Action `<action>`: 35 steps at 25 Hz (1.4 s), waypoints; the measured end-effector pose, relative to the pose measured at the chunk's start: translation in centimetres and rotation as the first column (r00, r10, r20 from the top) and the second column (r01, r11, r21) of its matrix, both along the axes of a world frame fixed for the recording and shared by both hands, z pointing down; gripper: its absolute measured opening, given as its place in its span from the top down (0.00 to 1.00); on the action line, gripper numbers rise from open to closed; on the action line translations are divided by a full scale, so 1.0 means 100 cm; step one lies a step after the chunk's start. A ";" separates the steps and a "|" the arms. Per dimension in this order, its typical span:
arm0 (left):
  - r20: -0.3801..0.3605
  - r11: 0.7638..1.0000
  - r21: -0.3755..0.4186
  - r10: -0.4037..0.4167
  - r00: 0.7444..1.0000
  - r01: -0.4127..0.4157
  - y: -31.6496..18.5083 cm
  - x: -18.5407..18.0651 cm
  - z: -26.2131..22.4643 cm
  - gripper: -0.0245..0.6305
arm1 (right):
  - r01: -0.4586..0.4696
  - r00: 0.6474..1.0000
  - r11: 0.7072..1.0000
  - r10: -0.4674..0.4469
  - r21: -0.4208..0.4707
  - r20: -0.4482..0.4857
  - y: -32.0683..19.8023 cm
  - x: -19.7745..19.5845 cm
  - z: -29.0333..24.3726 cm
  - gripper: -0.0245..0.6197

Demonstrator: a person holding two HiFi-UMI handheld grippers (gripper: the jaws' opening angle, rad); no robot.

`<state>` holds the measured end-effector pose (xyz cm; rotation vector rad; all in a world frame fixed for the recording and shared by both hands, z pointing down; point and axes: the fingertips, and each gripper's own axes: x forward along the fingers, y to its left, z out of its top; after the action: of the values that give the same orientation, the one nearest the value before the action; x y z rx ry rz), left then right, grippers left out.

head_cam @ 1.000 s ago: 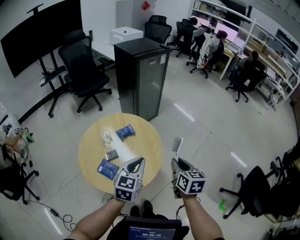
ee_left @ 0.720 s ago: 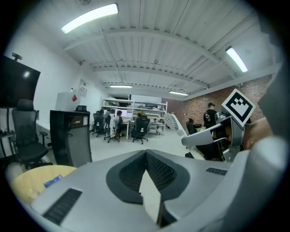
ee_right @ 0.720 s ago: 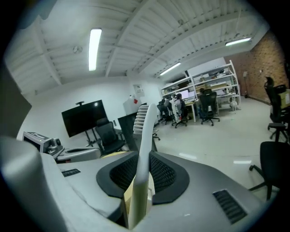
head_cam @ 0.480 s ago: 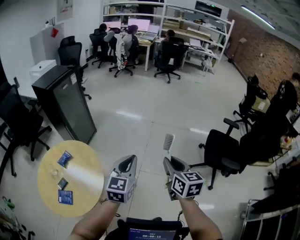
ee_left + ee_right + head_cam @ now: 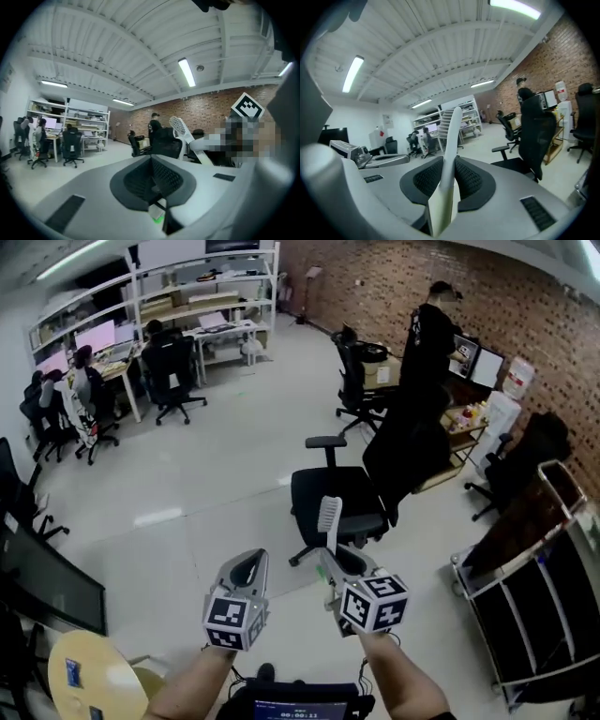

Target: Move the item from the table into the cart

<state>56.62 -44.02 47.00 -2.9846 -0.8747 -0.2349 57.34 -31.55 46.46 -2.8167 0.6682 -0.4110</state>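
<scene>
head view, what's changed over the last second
The person has turned away from the round table, which slid from mid-frame to the lower left corner. The cart has come into view at the right. Nothing was taken hold of or let go. Unchanged: the right gripper stays shut on the white toothbrush, which stands upright between its fingers, and the left gripper stays shut and empty.

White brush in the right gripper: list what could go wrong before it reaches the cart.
1. The right gripper pinches the white brush low on its handle; the long part above the jaws could tilt or slip during the walk.
2. A black office chair stands ahead, left of the cart; the raised brush could catch it.
3. The left gripper is shut and empty, so nothing backs up a slip.
</scene>
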 end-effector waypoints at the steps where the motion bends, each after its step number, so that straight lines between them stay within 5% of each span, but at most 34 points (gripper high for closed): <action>1: -0.006 0.999 0.002 0.053 0.999 -0.053 0.042 0.018 -0.001 0.94 | -0.052 0.999 0.999 0.052 0.005 0.000 0.041 0.011 0.000 0.84; 6: -0.014 0.962 -0.015 0.274 0.962 -0.274 0.201 0.091 -0.012 0.94 | -0.285 0.958 0.958 0.285 -0.016 0.000 0.201 0.049 -0.009 0.84; 11: -0.063 0.885 -0.015 0.463 0.884 -0.465 0.334 0.133 -0.016 0.94 | -0.505 0.863 0.863 0.505 -0.019 -0.029 0.338 0.052 -0.013 0.84; 15: -0.059 0.818 -0.022 0.573 0.818 -0.575 0.453 0.125 -0.020 0.94 | -0.627 0.778 0.779 0.627 -0.003 -0.037 0.449 0.019 -0.022 0.84; 21: -0.087 0.703 -0.044 0.705 0.704 -0.710 0.681 0.043 -0.030 0.94 | -0.757 0.652 0.654 0.755 0.009 -0.066 0.651 -0.088 -0.033 0.84; 28: -0.089 0.494 -0.028 0.864 0.495 -0.869 0.935 -0.124 -0.046 0.94 | -0.878 0.478 0.479 0.876 0.006 -0.057 0.874 -0.261 -0.045 0.84; 35: -0.111 0.307 -0.024 0.945 0.308 -0.951 1.131 -0.228 -0.061 0.94 | -0.942 0.336 0.336 0.940 -0.003 -0.058 1.045 -0.364 -0.052 0.84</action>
<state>33.84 69.04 40.86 -1.8927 -2.4480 -0.0191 20.97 72.99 41.27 -2.6426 -1.0526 -0.0974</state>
